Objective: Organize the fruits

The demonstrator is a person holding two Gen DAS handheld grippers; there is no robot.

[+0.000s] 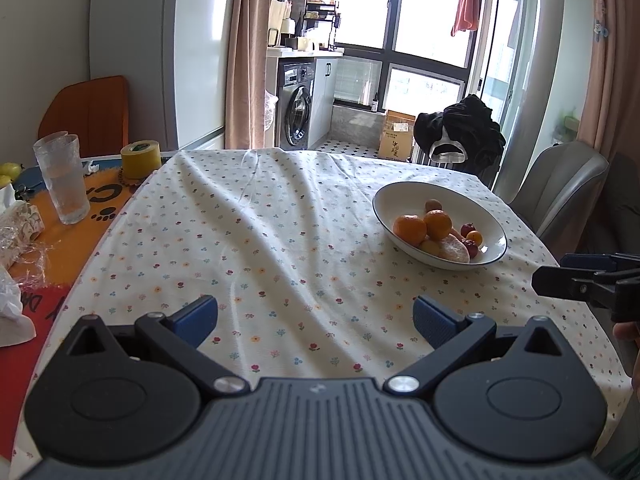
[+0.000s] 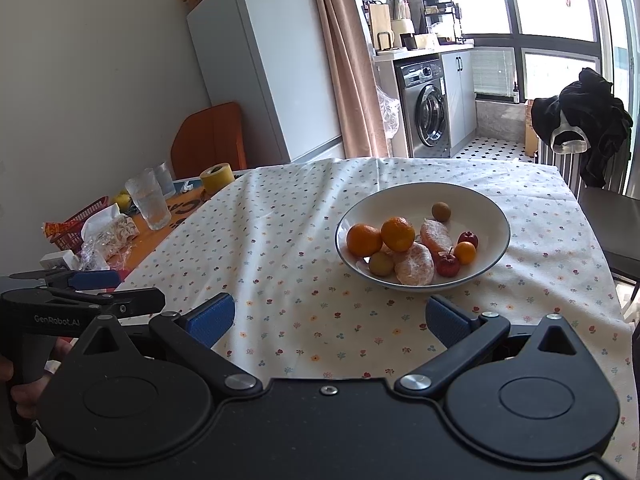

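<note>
Hovering above tabletop, both tongs — left, right — gaping empty, probably readying for fruit gathered in bowl.

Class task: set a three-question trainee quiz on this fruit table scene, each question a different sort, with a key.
1. True or false: the left gripper holds an orange.
2. Multiple choice: the two whole oranges lie in A) the red plastic basket B) the white blue-rimmed ceramic bowl C) the clear ribbed drinking glass.
3. Fill in: on the orange mat beyond the floral tablecloth stands a roll of ____ tape.

Key: 1 false, both it and the right gripper are open and empty; 2 B; 3 yellow.
</note>
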